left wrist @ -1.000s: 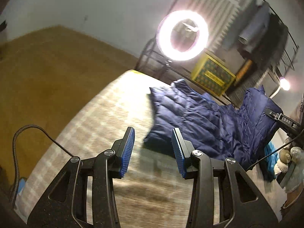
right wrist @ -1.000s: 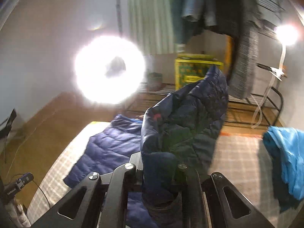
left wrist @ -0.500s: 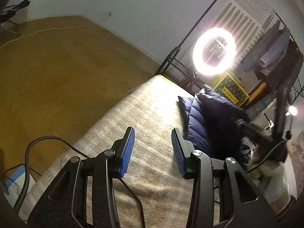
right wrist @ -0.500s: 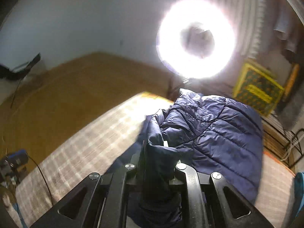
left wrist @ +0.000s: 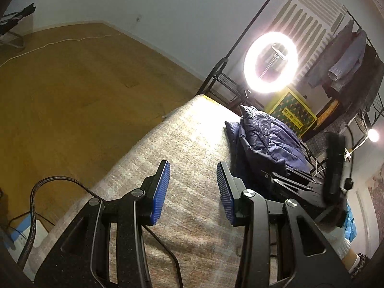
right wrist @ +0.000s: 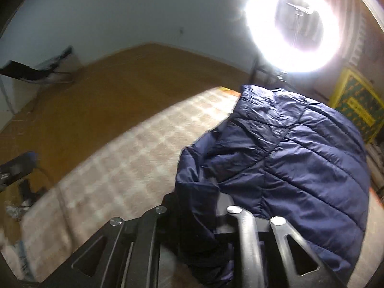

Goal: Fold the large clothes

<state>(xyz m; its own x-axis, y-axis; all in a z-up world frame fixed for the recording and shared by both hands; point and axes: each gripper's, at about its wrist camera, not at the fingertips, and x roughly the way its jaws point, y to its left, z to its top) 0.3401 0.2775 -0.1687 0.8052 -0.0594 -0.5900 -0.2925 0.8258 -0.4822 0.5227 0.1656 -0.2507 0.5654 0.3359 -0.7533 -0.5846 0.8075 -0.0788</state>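
Navy quilted puffer jacket (right wrist: 300,158) heaped right of frame on beige checked mattress (right wrist: 124,158). Right gripper (right wrist: 199,206) opening, jacket fabric between jaws. Left gripper (left wrist: 193,187) spread, empty.

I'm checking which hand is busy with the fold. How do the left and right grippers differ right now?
The left gripper has nothing between its blue pads and hangs over the bare checked bed cover; the right gripper has navy puffer jacket fabric between its fingers. The left's jaws hold a steady gap; the right's jaws are opening, letting go of the fabric. Both point down toward the same bed.
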